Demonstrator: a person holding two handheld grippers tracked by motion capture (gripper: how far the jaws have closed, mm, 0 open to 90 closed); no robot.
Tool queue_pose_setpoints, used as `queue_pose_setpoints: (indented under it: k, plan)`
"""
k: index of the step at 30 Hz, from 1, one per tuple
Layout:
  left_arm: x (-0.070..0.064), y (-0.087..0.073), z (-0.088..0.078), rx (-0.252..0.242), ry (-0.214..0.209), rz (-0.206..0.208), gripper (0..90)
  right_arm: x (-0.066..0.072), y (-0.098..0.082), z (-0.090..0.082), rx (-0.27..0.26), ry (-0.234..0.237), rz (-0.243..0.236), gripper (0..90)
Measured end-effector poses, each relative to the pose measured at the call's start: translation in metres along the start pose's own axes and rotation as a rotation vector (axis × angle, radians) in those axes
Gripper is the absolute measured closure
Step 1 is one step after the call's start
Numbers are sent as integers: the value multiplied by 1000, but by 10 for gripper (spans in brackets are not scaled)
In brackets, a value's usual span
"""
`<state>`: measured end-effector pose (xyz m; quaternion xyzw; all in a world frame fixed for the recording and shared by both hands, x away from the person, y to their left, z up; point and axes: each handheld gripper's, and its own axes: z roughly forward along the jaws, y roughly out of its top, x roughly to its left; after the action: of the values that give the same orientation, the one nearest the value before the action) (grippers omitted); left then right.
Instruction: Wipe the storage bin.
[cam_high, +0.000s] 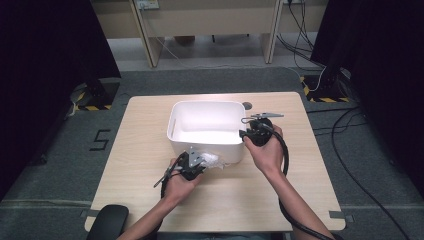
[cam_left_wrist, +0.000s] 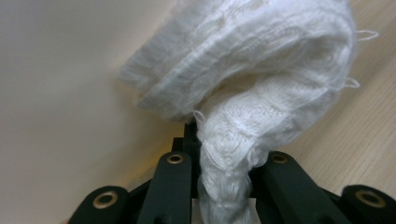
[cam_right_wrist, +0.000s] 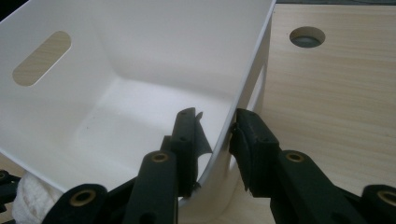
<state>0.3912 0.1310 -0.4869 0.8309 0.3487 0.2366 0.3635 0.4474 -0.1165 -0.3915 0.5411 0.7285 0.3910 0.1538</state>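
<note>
High view, centre of frame: your left tongs (cam_high: 199, 161) are clamped on a white knitted cloth (cam_high: 214, 160), held just below the white tub (cam_high: 176, 120) on the tabletop (cam_high: 135, 150). Your right tongs (cam_high: 246, 134) pinch the tub's right wall, one jaw inside, one outside.

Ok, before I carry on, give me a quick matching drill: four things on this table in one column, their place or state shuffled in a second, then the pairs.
Column one:
1. white cloth
2. white bin
3. left gripper
4. right gripper

Column two:
A. clamped on the bin's wall, one jaw inside, one outside
B. bunched up, pinched between black jaws
C. stands in the middle of the table, holding nothing
D. near the bin's front wall, shut on the cloth

Pairs: 1-B, 2-C, 3-D, 4-A
</note>
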Motion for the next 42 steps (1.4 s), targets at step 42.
queue_pose_setpoints:
  k: [42]
  plan:
    - [1,35,-30,-64,8,-37,791,-1,1,0,0,1,6,704]
